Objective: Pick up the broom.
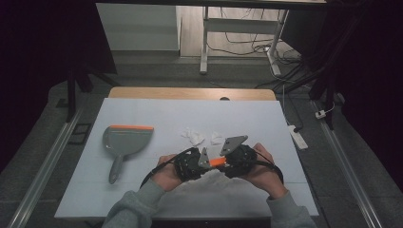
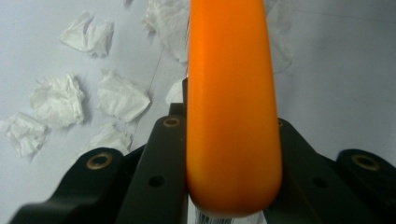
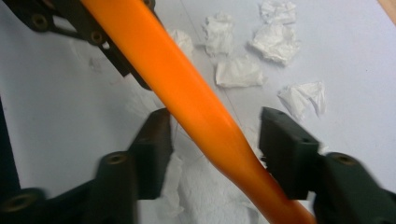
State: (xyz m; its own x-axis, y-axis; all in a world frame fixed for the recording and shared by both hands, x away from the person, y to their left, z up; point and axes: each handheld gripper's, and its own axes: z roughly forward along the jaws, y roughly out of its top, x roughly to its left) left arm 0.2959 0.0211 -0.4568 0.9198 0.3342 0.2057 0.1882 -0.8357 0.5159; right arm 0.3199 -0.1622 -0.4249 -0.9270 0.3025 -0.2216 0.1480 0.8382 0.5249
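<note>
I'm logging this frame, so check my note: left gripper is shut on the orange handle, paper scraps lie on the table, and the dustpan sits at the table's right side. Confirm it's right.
One thing is wrong: the dustpan sits at the table's left side, not the right, as the high view shows. The rest stands: the left gripper is shut on the orange handle, and paper scraps lie on the table.

We see a grey dustpan [image 1: 124, 140] with an orange edge lying left on the white table [image 1: 266, 118]. Beyond the table's far edge stand a desk frame [image 1: 205, 42] and tangled cables [image 1: 247, 45].
</note>
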